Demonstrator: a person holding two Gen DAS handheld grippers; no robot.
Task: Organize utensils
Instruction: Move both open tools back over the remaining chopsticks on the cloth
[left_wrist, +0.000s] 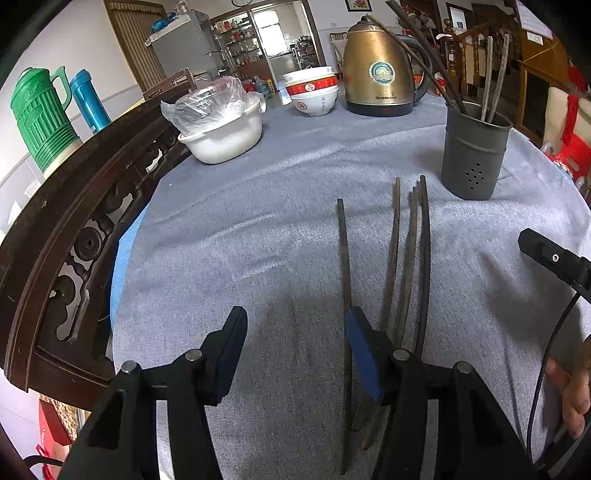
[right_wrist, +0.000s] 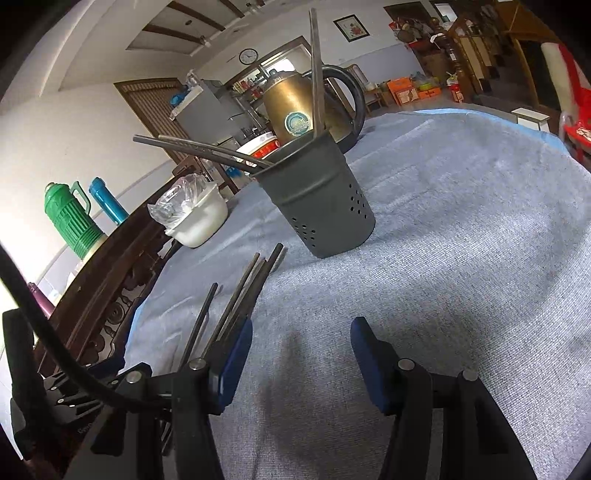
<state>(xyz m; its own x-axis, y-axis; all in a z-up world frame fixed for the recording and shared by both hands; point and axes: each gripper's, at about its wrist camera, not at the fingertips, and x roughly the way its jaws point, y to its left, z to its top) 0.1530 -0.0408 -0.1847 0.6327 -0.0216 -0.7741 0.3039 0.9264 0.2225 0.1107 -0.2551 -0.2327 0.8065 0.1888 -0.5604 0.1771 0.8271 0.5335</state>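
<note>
Left gripper: jaws apart, nothing clamped; one chopstick runs between them, beside the right finger.
Right gripper: jaws apart over bare cloth.
Loose chopsticks: right of left gripper.
Holder: beyond them, upright.

Two low wrist views, shared holder.

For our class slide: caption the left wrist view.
Open left gripper above four loose chopsticks on grey cloth, holder beyond.
</note>
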